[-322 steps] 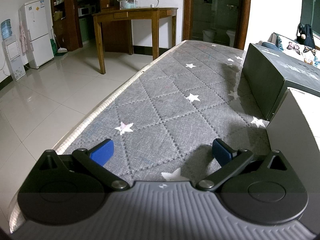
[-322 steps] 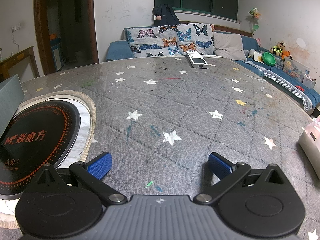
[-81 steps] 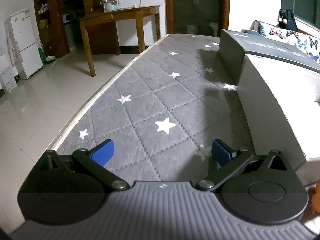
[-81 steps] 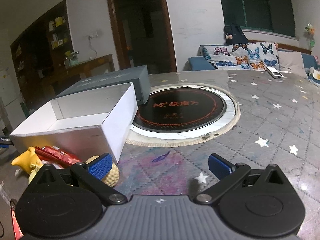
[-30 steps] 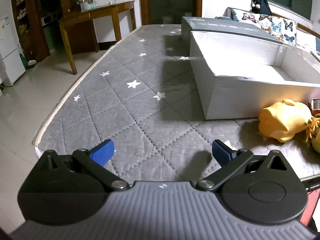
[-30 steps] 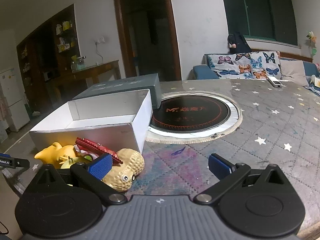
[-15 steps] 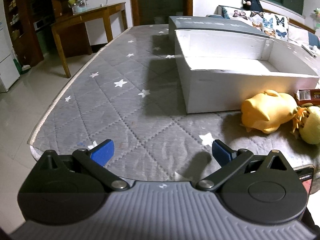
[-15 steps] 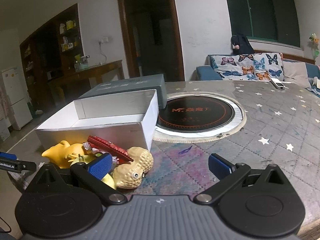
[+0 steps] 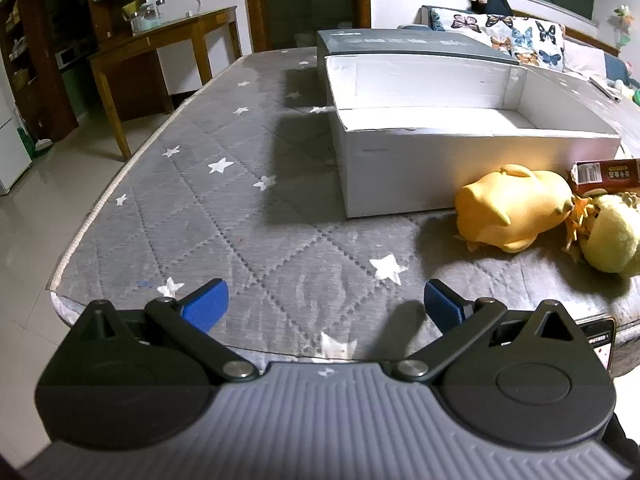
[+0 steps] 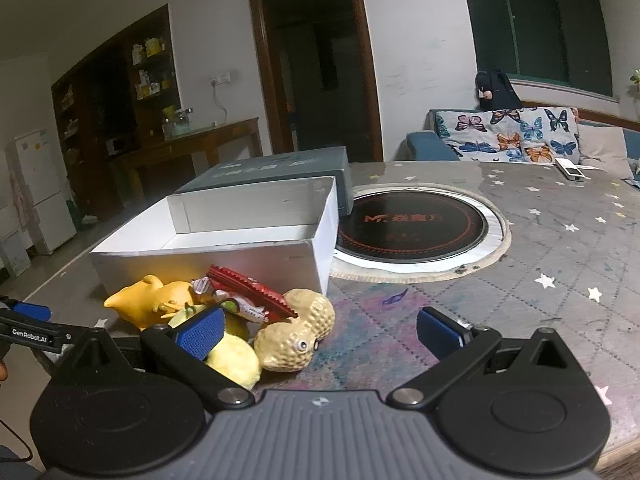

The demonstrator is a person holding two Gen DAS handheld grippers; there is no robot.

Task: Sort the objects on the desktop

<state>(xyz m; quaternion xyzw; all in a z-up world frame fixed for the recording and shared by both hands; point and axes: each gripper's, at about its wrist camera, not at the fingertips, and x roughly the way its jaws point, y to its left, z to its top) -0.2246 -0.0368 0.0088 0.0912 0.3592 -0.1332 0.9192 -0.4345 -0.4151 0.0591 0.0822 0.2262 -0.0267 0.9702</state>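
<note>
- Table (image 9: 240,208): grey quilted cover with white stars.
- White box (image 10: 256,236): open-topped, near the table's front edge.
- Yellow pig toy (image 9: 512,216), snack packet (image 10: 252,290), peanut toy (image 10: 296,336): clustered against the box's front wall.
- Left gripper (image 9: 326,306): fingers spread wide, holding nothing, at the front edge.
- Right gripper (image 10: 320,330): fingers spread wide, holding nothing, just before the peanut toy.

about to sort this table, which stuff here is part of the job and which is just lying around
Part of the job:
yellow pig toy
peanut toy
yellow-green plush
red snack packet
white open box

Just lying about:
grey closed box
round black cooktop
remote
</note>
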